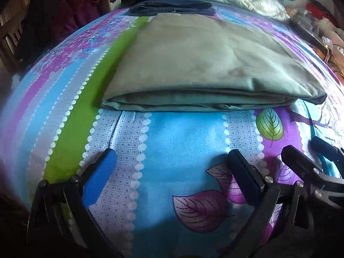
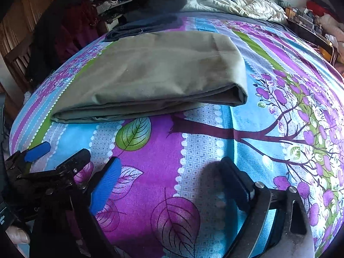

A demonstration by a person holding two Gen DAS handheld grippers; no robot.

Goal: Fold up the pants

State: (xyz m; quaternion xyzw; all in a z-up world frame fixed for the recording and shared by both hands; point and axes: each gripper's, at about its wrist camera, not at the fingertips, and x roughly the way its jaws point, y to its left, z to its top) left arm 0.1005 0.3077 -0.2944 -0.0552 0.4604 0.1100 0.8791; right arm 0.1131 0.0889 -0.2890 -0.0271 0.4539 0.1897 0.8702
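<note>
Grippers come first, at the near edge of the bed. The left gripper [image 1: 172,163] has its fingers spread wide and holds nothing; it hovers low over the flowered bedsheet [image 1: 185,133]. The right gripper [image 2: 169,172] is just beside it, also spread wide and empty, above a purple leaf print. In the right wrist view the left gripper shows at the lower left, so the two tools are close together.

Further in, near the middle of the bed, lie the pants [image 1: 204,64], olive-grey, already folded into a flat packet with several layers showing at its near edge. The packet looks tidy, so the folding seems nearly finished or finished. If one more fold is wanted, each gripper should probably take one near corner, pinch all the layers together, and bring them over evenly, so the lower layers do not slide out. The right end of the packet gapes a little, and it could open when lifted.

Behind the pants, touching or almost touching their far edge, lies a dark blue garment [image 1: 172,8]. At the far end of the bed a white quilt [image 2: 236,2] is bunched up.
</note>
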